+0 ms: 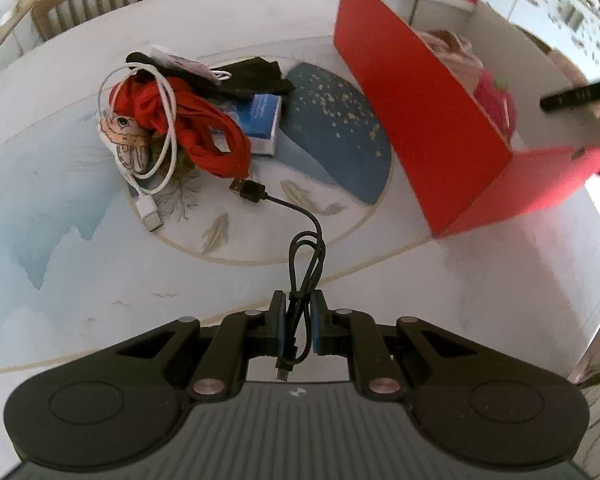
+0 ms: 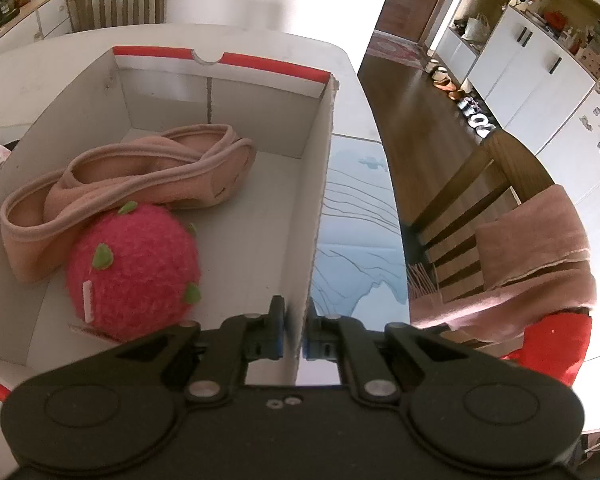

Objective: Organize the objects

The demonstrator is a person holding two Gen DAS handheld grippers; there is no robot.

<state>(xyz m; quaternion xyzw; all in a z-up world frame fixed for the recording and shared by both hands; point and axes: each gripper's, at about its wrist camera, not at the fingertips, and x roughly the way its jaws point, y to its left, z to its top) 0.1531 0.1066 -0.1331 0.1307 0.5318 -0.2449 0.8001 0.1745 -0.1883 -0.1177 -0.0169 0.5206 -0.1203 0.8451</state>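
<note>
**Both jaws engaged: cable and box wall**

Left gripper [image 1: 299,322]: jaws clenched on the looped thin black USB cable [image 1: 306,248], whose plug lies on the printed surface [image 1: 480,280] just short of the clutter pile.

Right gripper [image 2: 296,330]: jaws pinch the right wall of the red-and-white cardboard box [image 2: 320,184]. Surface edge runs close beside. Box interior partly hidden in the left view.

Bright daylight, glare blown out at right; fisheye bends blurred edges.
</note>
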